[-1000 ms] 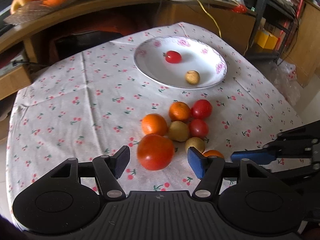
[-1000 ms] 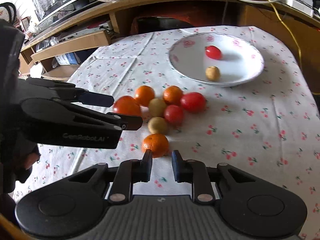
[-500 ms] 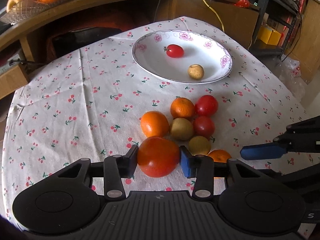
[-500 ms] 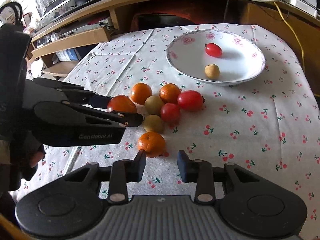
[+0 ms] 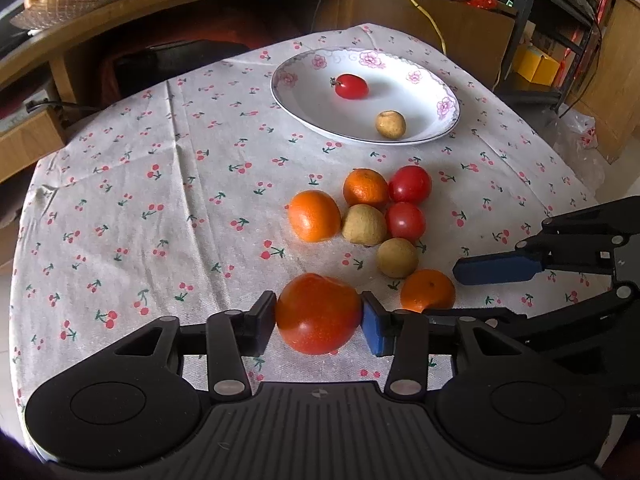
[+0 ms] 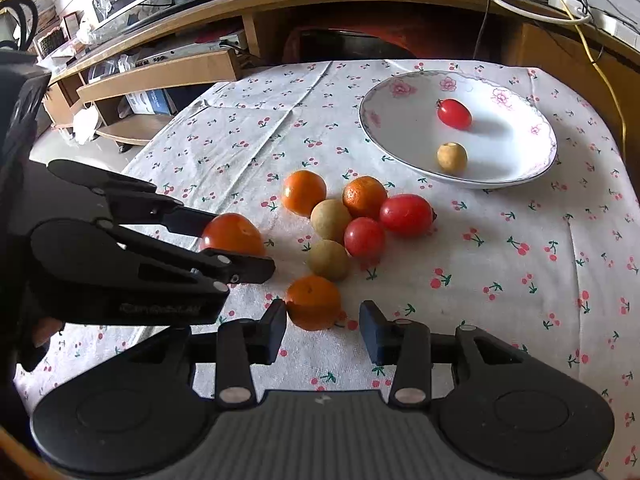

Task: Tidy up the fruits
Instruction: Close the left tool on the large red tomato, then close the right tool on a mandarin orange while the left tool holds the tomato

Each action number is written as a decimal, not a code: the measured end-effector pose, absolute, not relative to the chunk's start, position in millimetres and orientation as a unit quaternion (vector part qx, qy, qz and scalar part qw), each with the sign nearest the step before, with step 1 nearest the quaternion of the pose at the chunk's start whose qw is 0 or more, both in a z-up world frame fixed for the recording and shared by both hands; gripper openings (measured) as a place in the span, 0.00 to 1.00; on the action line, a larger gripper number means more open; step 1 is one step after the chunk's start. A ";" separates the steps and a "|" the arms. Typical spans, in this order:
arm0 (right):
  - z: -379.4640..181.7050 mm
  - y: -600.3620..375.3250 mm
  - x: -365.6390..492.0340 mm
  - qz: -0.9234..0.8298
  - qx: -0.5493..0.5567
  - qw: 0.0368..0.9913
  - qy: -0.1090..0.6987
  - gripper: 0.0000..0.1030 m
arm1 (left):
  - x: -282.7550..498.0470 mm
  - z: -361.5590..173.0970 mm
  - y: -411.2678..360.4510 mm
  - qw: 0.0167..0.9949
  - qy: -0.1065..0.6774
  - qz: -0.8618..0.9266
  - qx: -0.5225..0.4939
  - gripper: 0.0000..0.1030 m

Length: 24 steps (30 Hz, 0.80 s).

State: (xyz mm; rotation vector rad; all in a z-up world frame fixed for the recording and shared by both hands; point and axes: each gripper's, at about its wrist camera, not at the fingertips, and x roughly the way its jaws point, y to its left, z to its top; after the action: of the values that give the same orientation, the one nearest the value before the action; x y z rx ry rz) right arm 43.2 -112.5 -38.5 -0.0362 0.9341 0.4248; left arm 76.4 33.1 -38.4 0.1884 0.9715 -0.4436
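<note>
Item: large tomato (image 5: 318,312) — pinched between the pads of the left hand-held gripper (image 5: 319,322), at 6 o'clock of the fruit cluster on the worktop (image 5: 160,184).
Right hand-held gripper (image 6: 323,326): spread around a small orange (image 6: 313,302), not yet gripping.
Destination, judged: plate (image 5: 304,118) at 12 o'clock.
Risks: soft skin bruising under squeeze; the orange rolling off if nudged — the two tools colliding.

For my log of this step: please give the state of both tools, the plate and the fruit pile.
Left tool: shut on big tomato.
Right tool: open, small orange between its fingers.
Plate: holds one small tomato and one brown fruit.
Fruit pile: on the tablecloth.
</note>
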 end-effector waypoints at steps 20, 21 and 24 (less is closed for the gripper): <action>-42.6 -105.5 41.6 0.204 -0.072 0.872 0.439 0.30 | 73.9 -42.2 28.7 0.850 0.465 -0.224 0.104 0.55; -41.2 -108.7 42.2 0.198 -0.071 0.874 0.438 0.30 | 72.8 -42.2 26.4 0.850 0.464 -0.225 0.110 0.52; -37.4 -119.2 43.7 0.187 -0.059 0.878 0.437 0.30 | 71.6 -42.3 23.0 0.850 0.463 -0.222 0.114 0.51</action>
State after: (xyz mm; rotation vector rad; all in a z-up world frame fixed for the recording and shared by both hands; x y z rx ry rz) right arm 43.7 -119.2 -37.4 -0.1222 0.9122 0.3911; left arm 71.6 23.0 -42.3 0.2398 0.9761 -0.4670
